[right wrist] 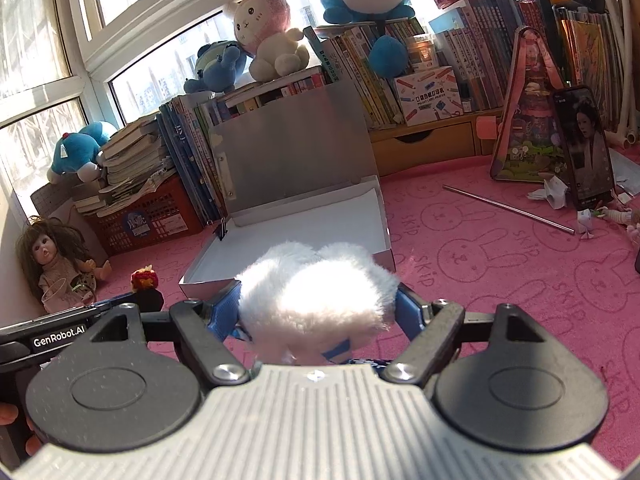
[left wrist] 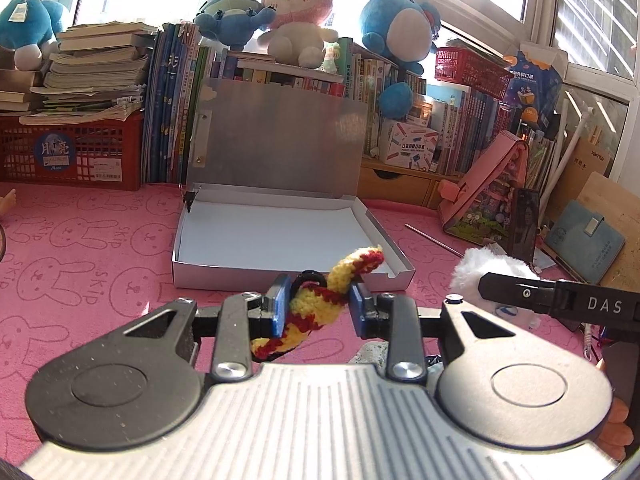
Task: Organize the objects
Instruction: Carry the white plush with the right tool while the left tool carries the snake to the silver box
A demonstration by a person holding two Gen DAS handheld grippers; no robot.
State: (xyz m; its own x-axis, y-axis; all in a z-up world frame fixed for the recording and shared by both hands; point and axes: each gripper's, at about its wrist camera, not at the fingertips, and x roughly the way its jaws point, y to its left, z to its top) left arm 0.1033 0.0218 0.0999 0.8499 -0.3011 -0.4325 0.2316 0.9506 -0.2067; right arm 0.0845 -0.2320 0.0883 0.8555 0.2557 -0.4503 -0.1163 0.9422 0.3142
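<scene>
My left gripper (left wrist: 319, 307) is shut on a knitted yellow-and-red toy (left wrist: 320, 304), whose striped end curls up over the near wall of an open silver box (left wrist: 280, 276). The box lies on the pink rabbit-print mat with its lid (left wrist: 280, 140) standing upright at the back and a white floor inside. My right gripper (right wrist: 318, 312) is shut on a fluffy white plush toy (right wrist: 316, 292) just short of the box's (right wrist: 280, 224) near corner. That plush (left wrist: 480, 268) and the right gripper's black finger show at the right of the left wrist view. The knitted toy (right wrist: 143, 279) shows at the left of the right wrist view.
Books, a red crate (left wrist: 72, 152) and plush animals (left wrist: 298, 12) line the back under the window. A pink stand with a phone (right wrist: 584, 148) and a metal rod (right wrist: 508, 208) lie right of the box. A doll (right wrist: 56, 264) sits at the left. A black binder clip (left wrist: 190, 198) hangs on the box's back left corner.
</scene>
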